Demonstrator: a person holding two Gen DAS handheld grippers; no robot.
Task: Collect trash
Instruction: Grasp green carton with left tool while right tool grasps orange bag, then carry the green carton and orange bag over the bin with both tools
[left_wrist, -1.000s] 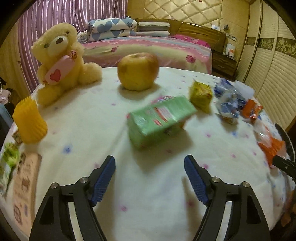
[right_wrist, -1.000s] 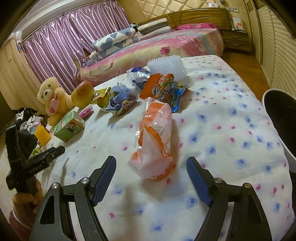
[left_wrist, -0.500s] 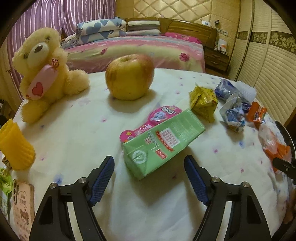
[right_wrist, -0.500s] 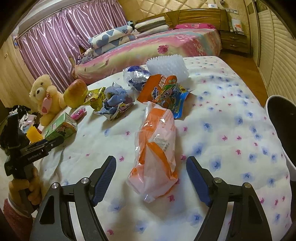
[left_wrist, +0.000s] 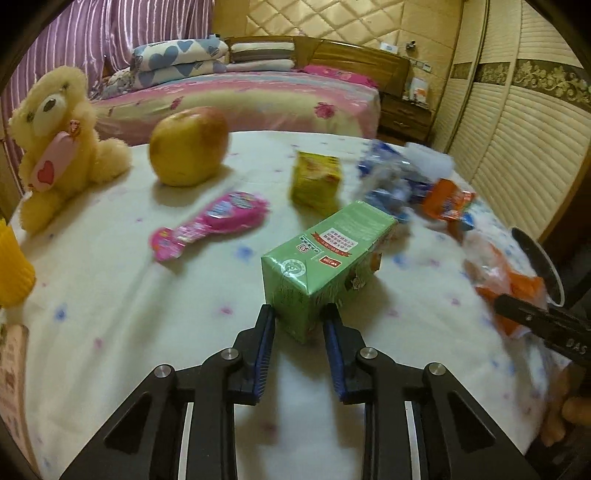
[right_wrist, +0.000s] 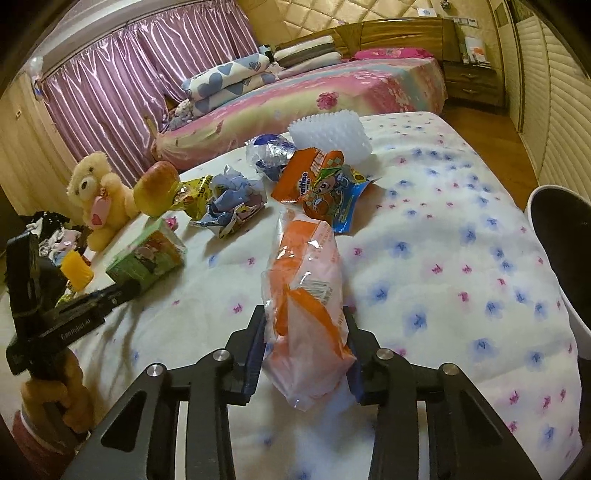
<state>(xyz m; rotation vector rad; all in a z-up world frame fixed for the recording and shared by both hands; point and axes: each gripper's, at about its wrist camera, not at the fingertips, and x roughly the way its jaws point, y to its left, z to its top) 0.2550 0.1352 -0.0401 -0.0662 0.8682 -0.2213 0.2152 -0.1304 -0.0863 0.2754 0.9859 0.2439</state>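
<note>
Both grasps are in progress: the left gripper (left_wrist: 299, 317) is closing on the green carton (left_wrist: 325, 266) at 12 o'clock, the right gripper (right_wrist: 304, 332) on the orange bag (right_wrist: 306, 295). Next probably lifting toward the bin (right_wrist: 561, 258) at 3 o'clock.

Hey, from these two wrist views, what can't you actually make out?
- Left wrist view: blue crumpled wrappers and the orange snack packet are motion-blurred, print unreadable.
- Left wrist view: tan printed card is cut off by the left edge.
- Right wrist view: dark round bin is cut off at the right; contents unseen.
</note>
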